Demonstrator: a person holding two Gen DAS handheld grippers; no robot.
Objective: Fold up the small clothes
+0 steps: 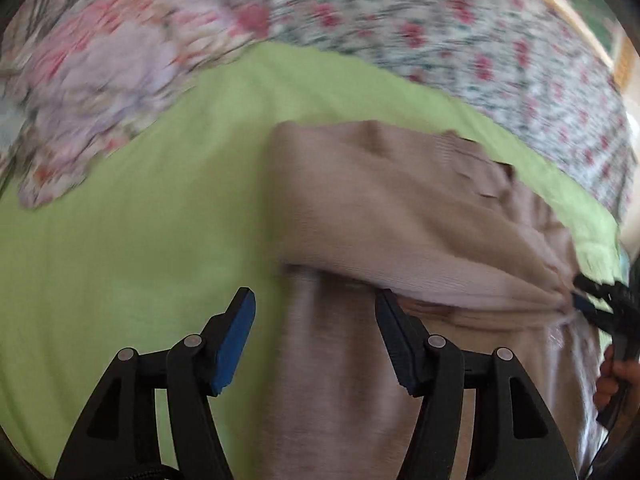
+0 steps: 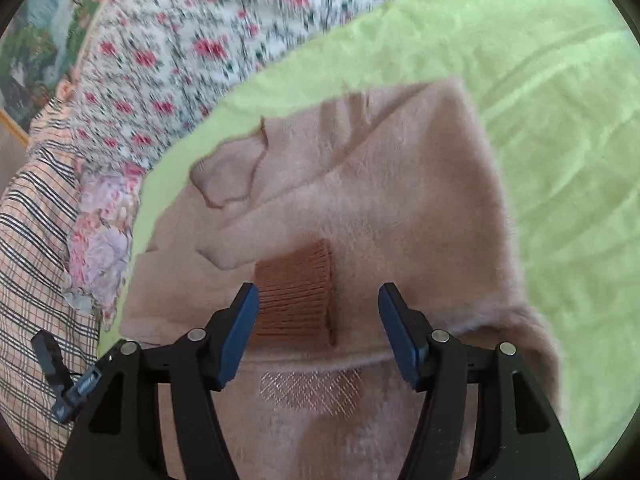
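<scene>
I had one garment to deal with, a beige fleecy top point(image 2: 360, 200), lying on the green sheet point(image 2: 560, 160) that covered the bed. It was partly doubled over on itself, with a ribbed brown cuff point(image 2: 296, 292) lying on top near its middle and a patch of shiny mesh lining point(image 2: 312, 394) showing just below the cuff.

I judged the top to be light, soft and limp, with no stiffness to hold a crease unaided, so any lifted part would sag and drag the layer beneath it. The nap looked grippy rather than slick, and nothing about it seemed fragile. The thick folded edge just below the cuff, or the cuff's firm ribbing, seemed the best places to pinch; the loose flap above the cuff would likely bunch.

The right hand-held gripper point(image 2: 318, 320) hovered over the cuff with its jaws spread wide, holding nothing. The left hand-held gripper point(image 1: 316, 320) was likewise wide open and empty, at the left edge of the top, one finger over sheet and the other at the folded edge.

By count: one top, one cuff visible, two grippers, one green sheet. Beyond the sheet lay a floral bedspread point(image 2: 200, 40), a plaid cloth point(image 2: 32, 240) and a crumpled flowered fabric point(image 1: 100, 100), one of each.
</scene>
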